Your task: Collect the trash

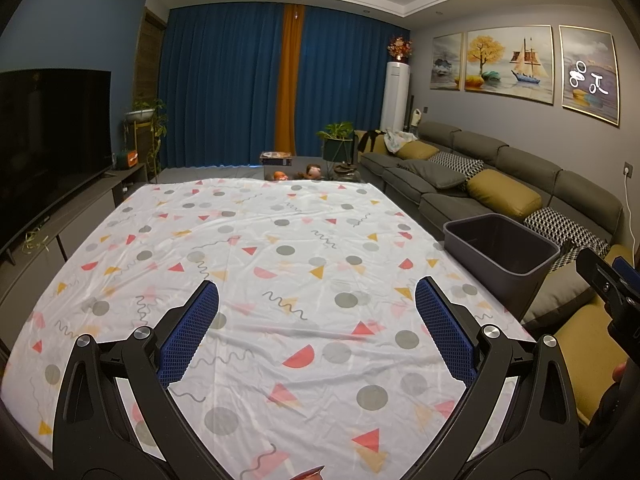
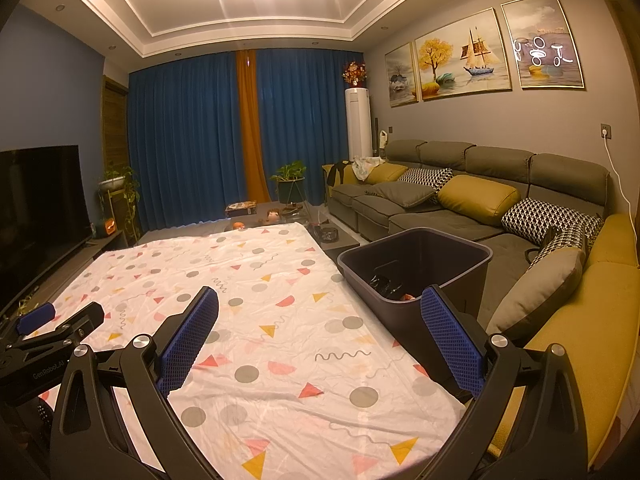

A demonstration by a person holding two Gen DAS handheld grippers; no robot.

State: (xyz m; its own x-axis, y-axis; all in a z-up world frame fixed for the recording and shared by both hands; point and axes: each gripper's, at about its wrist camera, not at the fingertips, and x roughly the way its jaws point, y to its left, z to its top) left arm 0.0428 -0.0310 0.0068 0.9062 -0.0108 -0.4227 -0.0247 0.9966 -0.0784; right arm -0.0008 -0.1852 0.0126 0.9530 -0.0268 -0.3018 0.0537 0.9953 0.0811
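- My left gripper (image 1: 316,332): fingers spread wide, nothing between the blue pads, held above the near middle of the patterned sheet (image 1: 256,240).
- My right gripper (image 2: 320,340): likewise spread and empty, held over the sheet's right side with the bin just beyond its right finger.
- Bin (image 2: 472,276): dark, open-topped, at the right edge of the sheet, between the sheet and the sofa (image 2: 460,216). Inside it, crumpled dark wrapping and a reddish scrap (image 2: 408,297); this is where the trash lies.
- Sheet surface: no loose litter shows on it in either view. A small reddish edge at the very bottom of the left wrist view is too cut off to identify.
- Step, as I judge it: between drops, with the visible collecting largely done.
- Next move calls for scanning the near edge and the floor for any remaining piece before either gripper commits.
- Writing: "GenRobot.AI" printed on the left gripper's body, read in the right wrist view (image 2: 47,370). No other legible label.
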